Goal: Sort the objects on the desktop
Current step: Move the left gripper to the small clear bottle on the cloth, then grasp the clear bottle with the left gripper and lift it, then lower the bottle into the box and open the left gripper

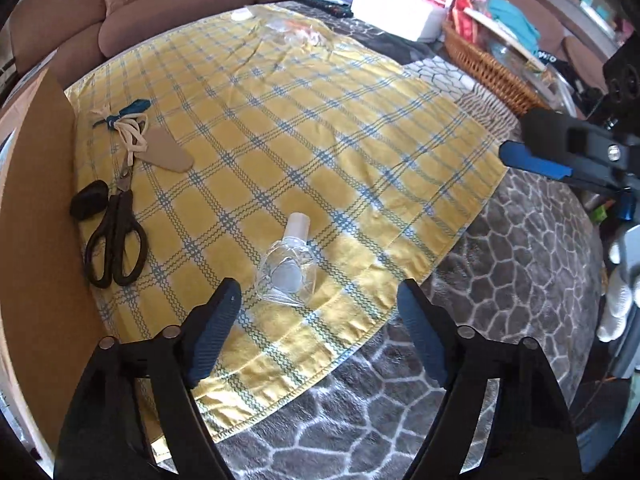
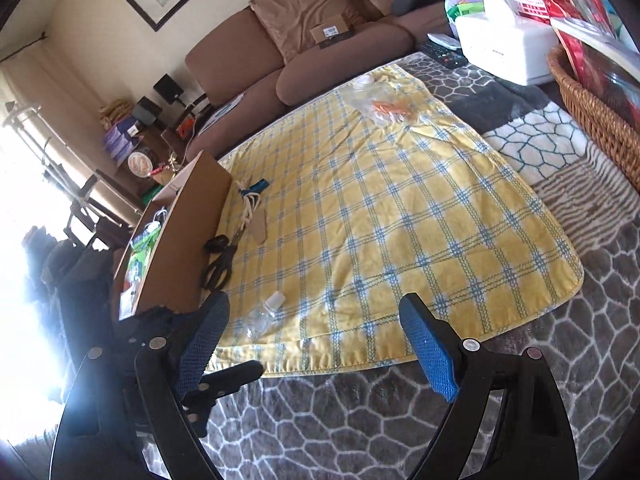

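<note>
A small clear bottle with a white cap (image 1: 289,265) lies on the yellow checked cloth (image 1: 320,140), just ahead of my open, empty left gripper (image 1: 320,316); it also shows in the right wrist view (image 2: 266,314). Black scissors (image 1: 116,240), a black oval object (image 1: 89,199), a tan flat piece (image 1: 170,150) and a bundle of cord (image 1: 124,124) lie along the cloth's left edge beside a cardboard box (image 1: 36,208). A clear bag with orange bits (image 2: 384,104) lies at the far end. My right gripper (image 2: 314,340) is open and empty over the cloth's near edge.
A wicker basket (image 2: 592,100) full of packets stands at the right. A white box (image 2: 508,52) and remote controls (image 2: 444,54) sit at the far end. A brown sofa (image 2: 304,40) lies beyond. The cardboard box (image 2: 180,236) holds green packets. Grey patterned fabric (image 2: 360,420) surrounds the cloth.
</note>
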Available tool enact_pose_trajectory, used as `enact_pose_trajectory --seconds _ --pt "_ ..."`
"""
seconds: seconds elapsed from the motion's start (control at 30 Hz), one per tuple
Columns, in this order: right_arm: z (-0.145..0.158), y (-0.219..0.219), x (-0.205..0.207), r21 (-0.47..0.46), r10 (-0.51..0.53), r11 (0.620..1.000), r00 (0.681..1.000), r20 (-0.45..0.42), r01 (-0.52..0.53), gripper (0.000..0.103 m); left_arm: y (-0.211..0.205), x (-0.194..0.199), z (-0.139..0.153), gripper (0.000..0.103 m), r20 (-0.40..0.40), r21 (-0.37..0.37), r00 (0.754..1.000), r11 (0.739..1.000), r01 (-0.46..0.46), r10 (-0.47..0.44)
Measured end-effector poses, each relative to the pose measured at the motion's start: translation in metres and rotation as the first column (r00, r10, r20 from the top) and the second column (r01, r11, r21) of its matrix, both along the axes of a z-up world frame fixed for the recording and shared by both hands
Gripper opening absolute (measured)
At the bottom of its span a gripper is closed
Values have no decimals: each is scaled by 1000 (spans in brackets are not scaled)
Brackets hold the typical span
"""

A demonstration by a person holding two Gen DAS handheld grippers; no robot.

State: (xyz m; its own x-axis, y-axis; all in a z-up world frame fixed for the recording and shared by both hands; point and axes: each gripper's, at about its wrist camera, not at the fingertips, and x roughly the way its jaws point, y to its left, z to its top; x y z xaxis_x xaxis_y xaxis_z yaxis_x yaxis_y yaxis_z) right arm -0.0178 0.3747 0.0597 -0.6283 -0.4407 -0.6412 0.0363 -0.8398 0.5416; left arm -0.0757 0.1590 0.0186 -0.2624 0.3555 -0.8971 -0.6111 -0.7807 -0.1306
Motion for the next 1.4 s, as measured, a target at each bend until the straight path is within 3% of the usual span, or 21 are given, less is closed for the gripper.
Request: enact_pose_trajectory --seconds 0.13,0.17,0.2,0.23,0.4,0.5,0.57,0.63,0.73,0.87,0.93,1.07,1.17,1.4 --pt "6 -5 -2 -31 28 999 1000 -11 -28 89 -10 -10 -14 72 22 59 999 997 -49 48" --pt "9 -8 -2 -22 39 999 999 -16 -40 89 -12 -10 -14 63 17 69 998 996 -57 56" --pt "10 -11 -2 -10 45 999 999 -18 -45 89 -14 -10 -13 44 4 68 998 996 -63 63" --pt "10 -13 -2 -7 51 999 999 -15 -51 89 -17 -10 -12 31 0 73 997 995 -71 72" --pt "-4 -20 -6 -54 85 995 996 17 -84 89 -31 -10 -1 32 51 194 994 976 -101 93" --pt "-14 -18 -8 -231 105 968 994 20 -98 89 -38 -3 18 32 47 288 995 953 -98 88" --pt "-17 -22 -8 -357 134 926 991 4 -124 89 -42 3 34 32 45 354 997 932 -78 66" --pt "-12 -29 -8 -425 145 894 989 -31 -145 89 -49 7 52 32 49 412 998 909 -66 51" --pt "9 -45 -5 -419 165 888 982 -97 -190 86 -70 12 80 32 44 487 998 871 -63 47" --pt "29 -69 -1 -345 184 914 976 -115 -214 84 -119 4 117 32 60 553 994 825 -114 97" --pt "30 -81 -3 -291 190 934 978 -86 -207 84 -152 -9 132 32 60 547 987 822 -156 148" --pt "28 -99 -8 -263 196 943 979 -57 -204 84 -214 -38 151 32 -37 408 958 880 -244 283" --pt "41 -121 -23 -226 220 947 973 -67 -229 84 -250 -61 145 32 -67 318 934 895 -312 350" --pt "83 -216 -67 -48 375 923 921 -104 -382 84 -294 -91 110 30 -16 268 917 885 -381 399"
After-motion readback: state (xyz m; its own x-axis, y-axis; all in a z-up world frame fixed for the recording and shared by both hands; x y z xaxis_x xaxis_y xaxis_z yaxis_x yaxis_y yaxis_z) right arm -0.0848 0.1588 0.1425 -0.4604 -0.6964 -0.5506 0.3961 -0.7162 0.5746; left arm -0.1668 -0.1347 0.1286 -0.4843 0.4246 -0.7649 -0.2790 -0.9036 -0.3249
